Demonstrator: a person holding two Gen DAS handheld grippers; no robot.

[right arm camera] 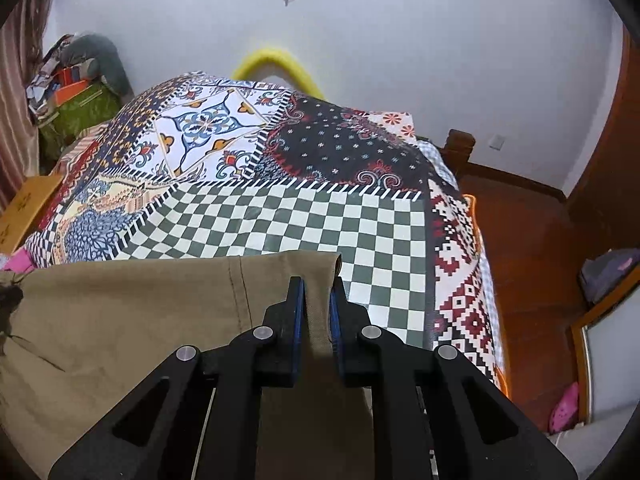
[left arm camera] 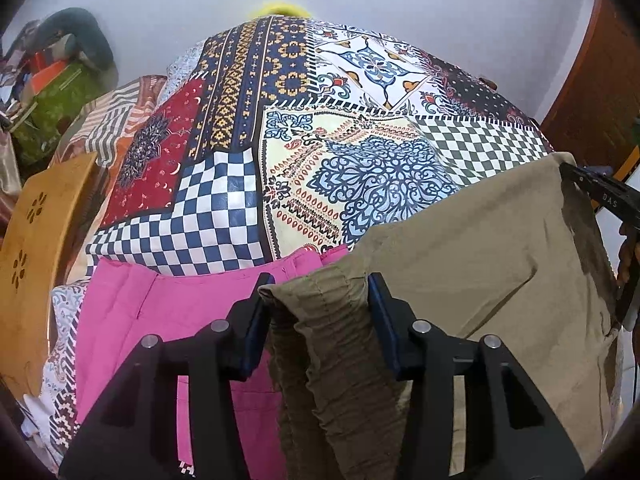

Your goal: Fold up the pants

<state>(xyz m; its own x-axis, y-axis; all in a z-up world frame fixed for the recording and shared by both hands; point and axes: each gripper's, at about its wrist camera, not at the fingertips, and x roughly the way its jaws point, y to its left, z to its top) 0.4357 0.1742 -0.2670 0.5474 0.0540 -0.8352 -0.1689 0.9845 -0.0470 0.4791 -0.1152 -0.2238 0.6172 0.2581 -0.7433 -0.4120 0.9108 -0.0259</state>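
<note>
Khaki pants [left arm camera: 460, 264] are pinched at both ends by left fingers [left arm camera: 382, 308] and right fingers [right arm camera: 298, 312].

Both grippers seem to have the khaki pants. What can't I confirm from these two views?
- Khaki pants, both views: lower part hidden behind the left gripper and right gripper and cut by the bottom edge.
- Pink pants, left view: partly covered by the khaki pair and gripper; folded or not is unclear.
- Dark patch at the right view's left edge: unidentifiable.

Matt khaki cloth pants [left arm camera: 472, 256], glossy patterned bedcover [right arm camera: 304, 216], seemingly wooden board [left arm camera: 40, 240]
</note>
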